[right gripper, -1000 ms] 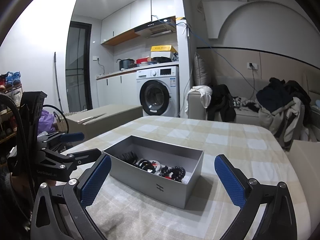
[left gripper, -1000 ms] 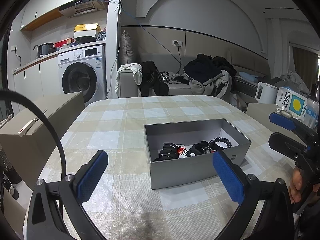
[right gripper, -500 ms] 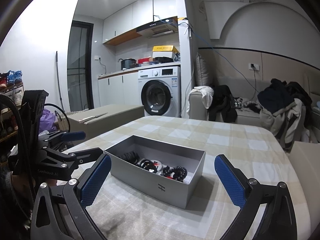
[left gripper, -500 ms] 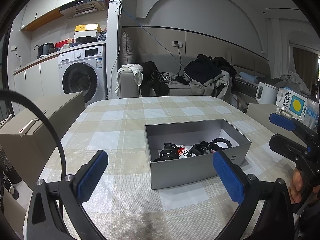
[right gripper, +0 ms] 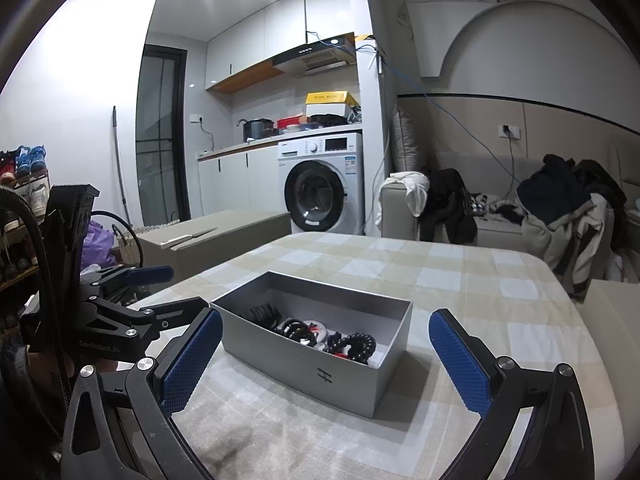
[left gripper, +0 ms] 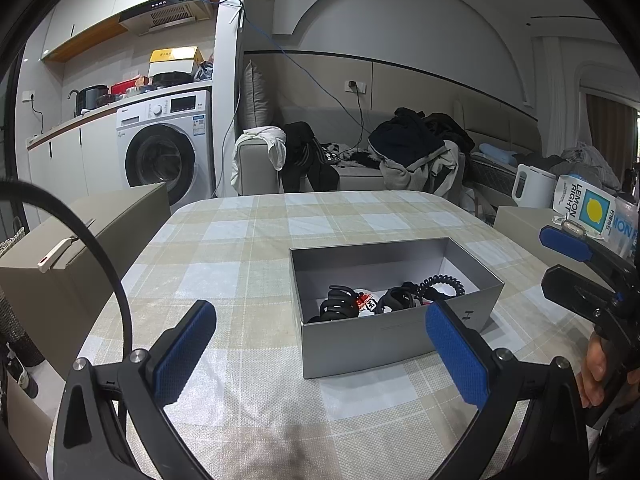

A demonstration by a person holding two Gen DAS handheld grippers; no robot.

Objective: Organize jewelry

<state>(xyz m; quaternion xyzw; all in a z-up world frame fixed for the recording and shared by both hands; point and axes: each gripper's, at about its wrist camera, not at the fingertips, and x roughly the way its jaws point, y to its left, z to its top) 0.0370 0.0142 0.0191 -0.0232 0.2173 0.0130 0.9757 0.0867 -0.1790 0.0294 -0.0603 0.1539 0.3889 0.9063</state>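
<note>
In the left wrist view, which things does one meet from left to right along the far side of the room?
Washing machine → grey upright cushion → white cloth → dark clothes pile → white kettle → lemon carton.

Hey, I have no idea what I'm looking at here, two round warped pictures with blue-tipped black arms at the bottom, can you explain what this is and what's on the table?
There is no robot here. A person holds one hand-held grabbing tool in each hand, and each tool has a wide-angle camera looking forward along its two blue-padded fingers. That is why the pictures look round and bent.

One picture comes from the left tongs, the other from the right tongs. Each camera also catches the other tool at its edge, and a hand on a grip shows in the left view.

Both tongs are open and hold nothing.

On the table, covered in a checked cloth, stands an open grey box. Inside lie dark hair clips and a coiled hair tie, with something small and red among them.
</note>
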